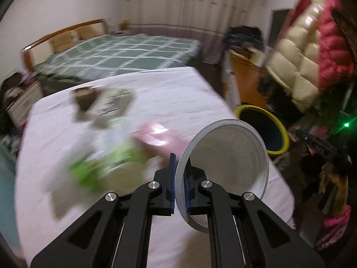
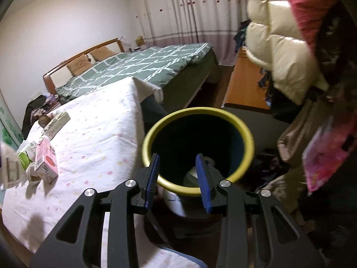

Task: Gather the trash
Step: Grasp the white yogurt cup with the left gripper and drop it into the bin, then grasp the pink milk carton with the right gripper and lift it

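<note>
My left gripper (image 1: 181, 178) is shut on the rim of a white paper cup (image 1: 227, 169) and holds it above the white-clothed table (image 1: 156, 89). Blurred trash lies on the table: a green-and-white package (image 1: 107, 163), a pink carton (image 1: 156, 134) and a printed box (image 1: 113, 102). The yellow-rimmed trash bin (image 1: 276, 131) stands past the table's right edge. My right gripper (image 2: 178, 174) is open and empty right above the bin (image 2: 196, 111), which has pale trash (image 2: 194, 174) inside. The pink carton (image 2: 45, 158) and green package (image 2: 24, 158) show at left.
A bed with a green checked cover (image 2: 142, 67) lies behind the table. An orange wooden cabinet (image 2: 243, 87) stands beyond the bin. Cream and pink padded coats (image 2: 279, 44) hang at right. Clothes and bags (image 2: 290, 145) crowd the floor right of the bin.
</note>
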Demonstrator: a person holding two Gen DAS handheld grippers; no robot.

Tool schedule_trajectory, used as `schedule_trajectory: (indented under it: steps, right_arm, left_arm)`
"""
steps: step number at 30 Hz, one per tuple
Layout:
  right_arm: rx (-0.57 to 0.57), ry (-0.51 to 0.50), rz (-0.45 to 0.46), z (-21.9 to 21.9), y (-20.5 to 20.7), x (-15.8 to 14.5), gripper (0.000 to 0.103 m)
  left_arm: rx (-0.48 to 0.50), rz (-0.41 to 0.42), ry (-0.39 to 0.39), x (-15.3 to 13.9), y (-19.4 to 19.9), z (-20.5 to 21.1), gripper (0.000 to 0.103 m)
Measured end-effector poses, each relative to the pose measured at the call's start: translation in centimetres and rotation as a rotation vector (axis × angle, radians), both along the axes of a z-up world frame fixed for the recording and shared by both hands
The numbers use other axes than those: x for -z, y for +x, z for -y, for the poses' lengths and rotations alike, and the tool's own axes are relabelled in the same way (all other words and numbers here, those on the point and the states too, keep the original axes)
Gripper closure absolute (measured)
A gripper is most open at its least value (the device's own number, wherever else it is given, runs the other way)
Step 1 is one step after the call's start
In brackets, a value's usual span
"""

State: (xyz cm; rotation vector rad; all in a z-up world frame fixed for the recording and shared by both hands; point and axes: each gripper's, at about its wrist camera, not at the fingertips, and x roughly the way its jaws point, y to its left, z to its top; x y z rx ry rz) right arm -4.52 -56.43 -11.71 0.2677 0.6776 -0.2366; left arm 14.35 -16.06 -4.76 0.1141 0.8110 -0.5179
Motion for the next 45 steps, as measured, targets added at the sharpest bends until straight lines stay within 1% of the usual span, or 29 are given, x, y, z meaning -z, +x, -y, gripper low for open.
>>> schedule_trajectory:
  steps: [2, 4, 6, 8, 10, 16, 18, 20, 22, 24, 25, 27, 28, 31, 32, 33, 34, 35, 36, 38, 40, 42, 43, 45]
  right_arm:
    - [0.025, -0.014, 0.001, 0.7, -1.1, -0.1, 0.068]
    - [0.053, -0.014, 0.006, 1.7, -2.4, -0.2, 0.066]
    - [0.070, -0.015, 0.006, 2.4, -3.2, -0.2, 0.066]
    - [0.085, -0.023, 0.008, 2.9, -3.8, -0.2, 0.066]
    - [0.094, -0.017, 0.010, 3.5, -4.3, -0.1, 0.066]
    - [0.118, -0.001, 0.005, 5.1, -5.0, 0.4, 0.066]
    - [0.125, 0.005, -0.004, 5.5, -5.0, 0.8, 0.066]
    - [0.132, 0.010, -0.015, 5.9, -5.0, 1.1, 0.066]
    - [0.140, 0.017, -0.022, 6.3, -5.1, 1.5, 0.066]
    - [0.144, 0.021, -0.029, 6.6, -5.2, 1.7, 0.066]
    - [0.145, 0.021, -0.030, 6.6, -5.2, 1.8, 0.066]
    - [0.144, 0.025, -0.030, 6.6, -5.2, 1.7, 0.066]
    - [0.143, 0.024, -0.029, 6.5, -5.3, 1.7, 0.066]
    - [0.135, 0.023, -0.033, 6.1, -5.0, 1.7, 0.066]
    - [0.132, 0.024, -0.034, 6.1, -4.9, 1.7, 0.066]
    - [0.128, 0.023, -0.034, 5.8, -4.7, 1.7, 0.066]
    - [0.125, 0.023, -0.035, 5.6, -4.6, 1.7, 0.066]
    - [0.119, 0.025, -0.035, 5.4, -4.5, 1.7, 0.066]
    - [0.114, 0.027, -0.035, 5.3, -4.3, 1.8, 0.066]
    - [0.099, 0.029, -0.041, 4.7, -3.9, 2.0, 0.065]
    - [0.079, 0.031, -0.047, 4.0, -3.3, 2.1, 0.065]
    - [0.052, 0.030, -0.050, 3.1, -2.7, 2.1, 0.065]
    - [0.035, 0.030, -0.050, 2.5, -2.3, 2.1, 0.065]
    - [-0.003, 0.034, -0.050, 1.3, -1.4, 2.0, 0.065]
  left_arm:
    - [0.085, -0.021, 0.000, 0.5, 0.9, 4.0, 0.096]
    - [0.154, -0.028, 0.019, 1.2, 1.7, 8.2, 0.096]
    - [0.203, -0.036, 0.034, 1.8, 2.1, 11.5, 0.096]
    - [0.263, -0.044, 0.056, 2.5, 2.9, 15.7, 0.096]
    - [0.294, -0.043, 0.079, 3.1, 3.9, 19.4, 0.096]
    - [0.329, -0.068, 0.142, 5.5, 7.9, 27.7, 0.096]
    - [0.326, -0.073, 0.169, 6.5, 8.9, 29.9, 0.096]
    - [0.331, -0.096, 0.184, 7.6, 9.7, 31.4, 0.095]
    - [0.333, -0.126, 0.193, 8.7, 10.3, 32.8, 0.091]
    - [0.333, -0.135, 0.207, 9.6, 10.6, 34.0, 0.081]
    - [0.332, -0.137, 0.209, 9.9, 10.6, 34.2, 0.079]
    - [0.318, -0.149, 0.195, 10.2, 10.9, 34.5, 0.068]
    - [0.314, -0.154, 0.182, 10.0, 10.8, 34.2, 0.067]
    - [0.308, -0.135, 0.150, 8.7, 10.2, 33.1, 0.055]
    - [0.305, -0.126, 0.141, 8.0, 9.8, 32.2, 0.049]
    - [0.301, -0.117, 0.127, 7.3, 9.5, 31.3, 0.047]
    - [0.297, -0.107, 0.105, 6.3, 8.9, 30.1, 0.046]
    - [0.292, -0.102, 0.080, 5.4, 8.4, 28.9, 0.043]
    - [0.284, -0.098, 0.053, 4.5, 7.9, 27.6, 0.037]
    - [0.258, -0.085, -0.019, 2.4, 6.4, 23.9, 0.031]
    - [0.234, -0.056, -0.060, 0.8, 4.8, 20.6, 0.027]
    - [0.194, -0.018, -0.080, -0.5, 3.1, 16.7, 0.020]
    - [0.172, -0.007, -0.090, -0.9, 2.5, 15.0, 0.018]
    - [0.118, 0.017, -0.110, -1.8, 1.3, 11.5, 0.010]
